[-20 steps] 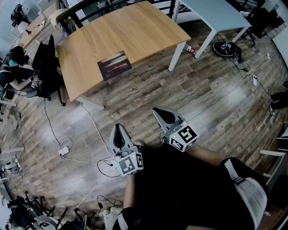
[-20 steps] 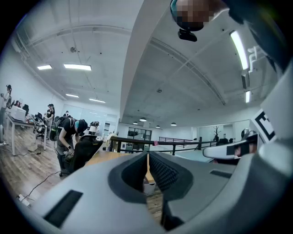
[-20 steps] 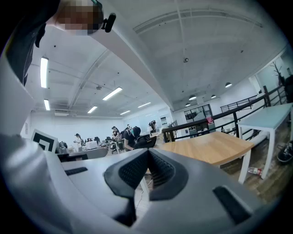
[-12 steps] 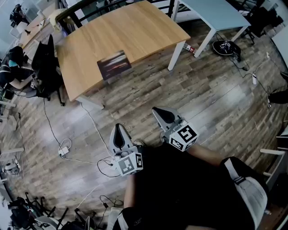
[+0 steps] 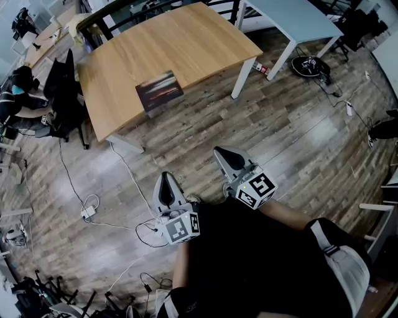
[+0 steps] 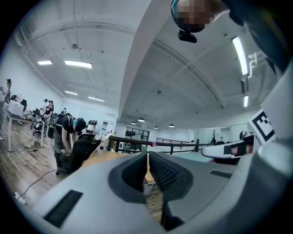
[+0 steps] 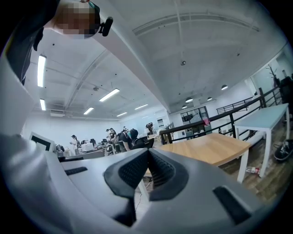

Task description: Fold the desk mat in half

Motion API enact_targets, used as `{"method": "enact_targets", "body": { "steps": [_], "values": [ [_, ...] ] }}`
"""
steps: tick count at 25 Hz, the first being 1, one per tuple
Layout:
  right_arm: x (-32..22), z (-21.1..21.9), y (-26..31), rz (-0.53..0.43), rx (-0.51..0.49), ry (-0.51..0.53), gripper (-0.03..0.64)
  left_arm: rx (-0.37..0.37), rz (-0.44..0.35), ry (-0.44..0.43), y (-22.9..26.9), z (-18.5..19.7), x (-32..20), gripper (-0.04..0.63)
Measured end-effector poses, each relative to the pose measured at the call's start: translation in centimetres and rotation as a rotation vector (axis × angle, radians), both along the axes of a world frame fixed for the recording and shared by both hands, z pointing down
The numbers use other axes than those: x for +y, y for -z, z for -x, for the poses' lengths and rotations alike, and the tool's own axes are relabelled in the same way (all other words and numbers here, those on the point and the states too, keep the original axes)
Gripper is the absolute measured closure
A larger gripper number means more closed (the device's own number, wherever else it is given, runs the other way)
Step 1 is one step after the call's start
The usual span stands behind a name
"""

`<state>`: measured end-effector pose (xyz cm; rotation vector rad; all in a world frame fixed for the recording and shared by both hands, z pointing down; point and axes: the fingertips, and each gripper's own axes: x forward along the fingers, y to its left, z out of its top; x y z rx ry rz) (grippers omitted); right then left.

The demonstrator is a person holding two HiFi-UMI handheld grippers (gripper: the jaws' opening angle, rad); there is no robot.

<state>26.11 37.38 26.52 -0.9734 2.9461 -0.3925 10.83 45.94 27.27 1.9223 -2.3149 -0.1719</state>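
Observation:
The desk mat point(image 5: 159, 90) is a dark rectangle lying flat at the near edge of the wooden table point(image 5: 186, 43), far ahead of both grippers. My left gripper point(image 5: 166, 183) and right gripper point(image 5: 224, 155) hang close to my body over the wood floor, both shut and empty. The left gripper view shows its gripper point(image 6: 147, 156) with pads together, pointing level across the room at the wooden table point(image 6: 103, 157). In the right gripper view the gripper point(image 7: 149, 154) is likewise shut, and the wooden table point(image 7: 208, 147) lies ahead to the right.
A white table point(image 5: 298, 18) stands at the back right with a black bag point(image 5: 314, 66) beside it. Cables and a power strip point(image 5: 89, 208) trail over the floor at left. A person point(image 5: 18, 93) bends at a desk by a black chair point(image 5: 65, 90).
Both grippers sit slightly lower in the head view than before. Their jaws stay shut and the mat has not moved.

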Motion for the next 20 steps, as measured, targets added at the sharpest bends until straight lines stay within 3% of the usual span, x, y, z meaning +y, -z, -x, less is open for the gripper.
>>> {"method": "enact_targets", "body": {
  "steps": [20],
  "values": [
    [1.8,6.4,-0.4,-0.017,0.027,-0.1,0.588,0.003,0.008,-0.125,-1.5,6.7,1.5,0.563]
  ]
}}
